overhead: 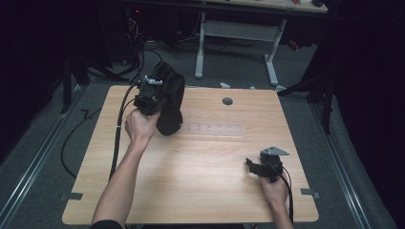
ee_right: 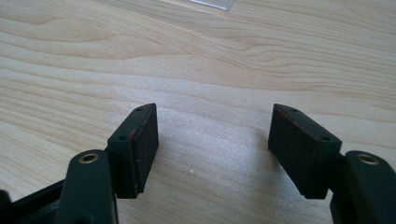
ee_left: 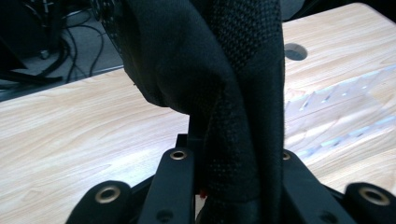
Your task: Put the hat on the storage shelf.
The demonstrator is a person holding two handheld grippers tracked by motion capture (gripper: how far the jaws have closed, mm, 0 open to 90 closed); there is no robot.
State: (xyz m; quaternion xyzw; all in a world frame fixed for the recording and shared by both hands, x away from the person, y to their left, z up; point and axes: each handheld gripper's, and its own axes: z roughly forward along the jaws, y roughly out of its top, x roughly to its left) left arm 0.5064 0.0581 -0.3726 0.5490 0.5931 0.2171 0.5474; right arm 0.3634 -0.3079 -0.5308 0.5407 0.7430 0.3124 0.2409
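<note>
A black cloth hangs above the far left part of the wooden table, its lower end near the tabletop. My left gripper is shut on the black cloth, which drapes down over its jaws. In the left gripper view the same cloth bunches between the two jaws and hides the pads. My right gripper rests low over the table's near right part. Its pads stand wide apart, open, with bare wood between them.
A round cable hole sits in the table's far middle. A clear strip lies flat across the table's centre. A desk frame and cables stand on the floor beyond the far edge.
</note>
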